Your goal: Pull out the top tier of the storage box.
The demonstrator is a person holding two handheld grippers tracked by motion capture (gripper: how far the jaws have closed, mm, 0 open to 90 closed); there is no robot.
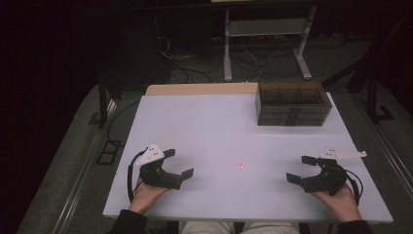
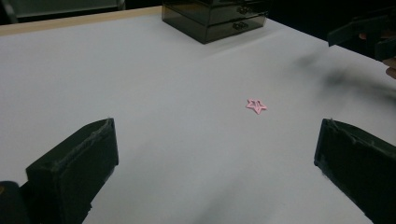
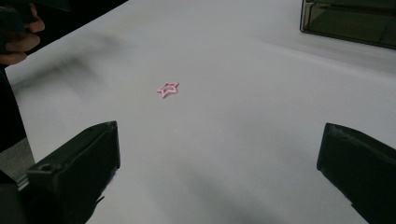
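where the white surface (image 1: pixel 219 126) lies bare near its front edge, pink star-shaped clip (image 1: pixel 240 166), flat, alone. well apart on either side, left claw (image 1: pixel 178 163) and right claw (image 1: pixel 298 168), both spread wide, gripping nothing. farther back right, dark drawer organizer (image 1: pixel 293 103).

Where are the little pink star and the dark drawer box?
pink star (image 2: pixel 256 106), left gripper view, centre of the star.
drawer box (image 1: pixel 293 105), high view, middle of its front.
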